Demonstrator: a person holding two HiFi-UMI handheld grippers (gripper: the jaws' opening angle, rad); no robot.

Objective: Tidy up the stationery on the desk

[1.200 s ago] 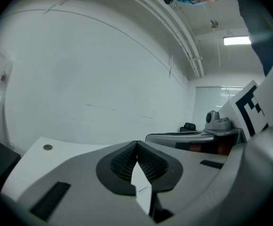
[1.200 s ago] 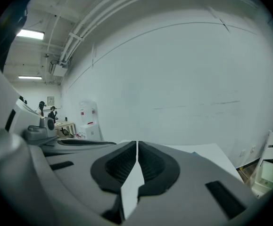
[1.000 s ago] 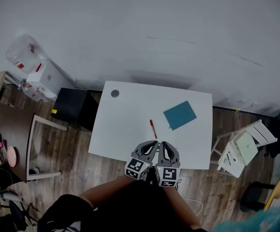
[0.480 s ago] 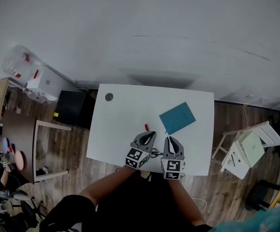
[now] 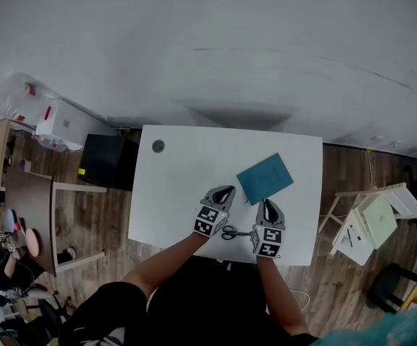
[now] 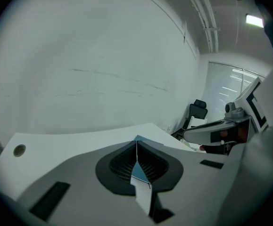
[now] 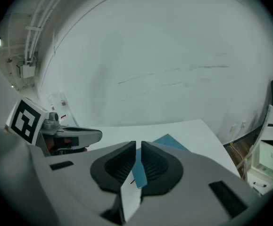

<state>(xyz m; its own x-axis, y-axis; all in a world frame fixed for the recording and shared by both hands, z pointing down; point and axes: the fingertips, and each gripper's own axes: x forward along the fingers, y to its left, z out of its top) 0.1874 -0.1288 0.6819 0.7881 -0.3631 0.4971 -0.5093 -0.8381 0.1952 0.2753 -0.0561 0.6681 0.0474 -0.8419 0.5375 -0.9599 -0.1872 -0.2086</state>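
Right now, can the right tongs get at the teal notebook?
Probably yes. The teal notebook lies on the desk just ahead of the right tongs with nothing between them, though the jaws are shut and would need opening.

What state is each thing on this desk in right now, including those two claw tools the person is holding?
Left gripper: shut, holding nothing.
Right gripper: shut, holding nothing.
Teal notebook: closed, lying flat and askew on the desk.
Scissors: lying flat near the desk's front edge, between the two grippers; too small to tell whether the blades are open.
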